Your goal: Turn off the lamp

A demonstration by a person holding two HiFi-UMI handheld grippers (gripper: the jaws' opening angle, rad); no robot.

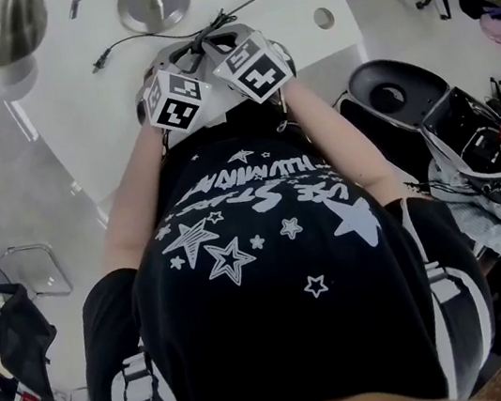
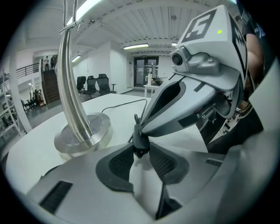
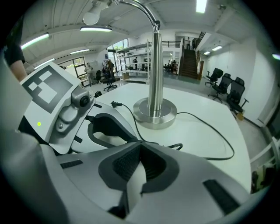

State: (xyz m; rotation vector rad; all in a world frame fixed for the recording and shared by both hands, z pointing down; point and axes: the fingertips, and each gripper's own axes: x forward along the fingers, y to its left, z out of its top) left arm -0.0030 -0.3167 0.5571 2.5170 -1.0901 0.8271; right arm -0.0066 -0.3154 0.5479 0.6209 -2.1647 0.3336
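Observation:
A steel lamp with a round base (image 1: pixel 153 0) and a bent stem stands on the white table (image 1: pixel 92 107); its head (image 1: pixel 10 25) hangs over the left edge. A black cord (image 3: pixel 210 131) runs from the base to a small black inline switch (image 2: pixel 140 142). My left gripper (image 2: pixel 141 151) has that switch pinched between its pad tips. My right gripper (image 3: pixel 141 144) is shut, and its tip (image 2: pixel 139 129) rests against the top of the switch from above. In the head view both grippers meet at the table's near edge, marker cubes (image 1: pixel 178 99) uppermost.
The cord's loose plug (image 3: pixel 114 104) lies on the table left of the base (image 3: pixel 155 114). A round hole (image 1: pixel 324 17) sits near the table's right edge. A black chair (image 1: pixel 399 94) and an open case (image 1: pixel 479 147) stand to the right. My torso fills the lower head view.

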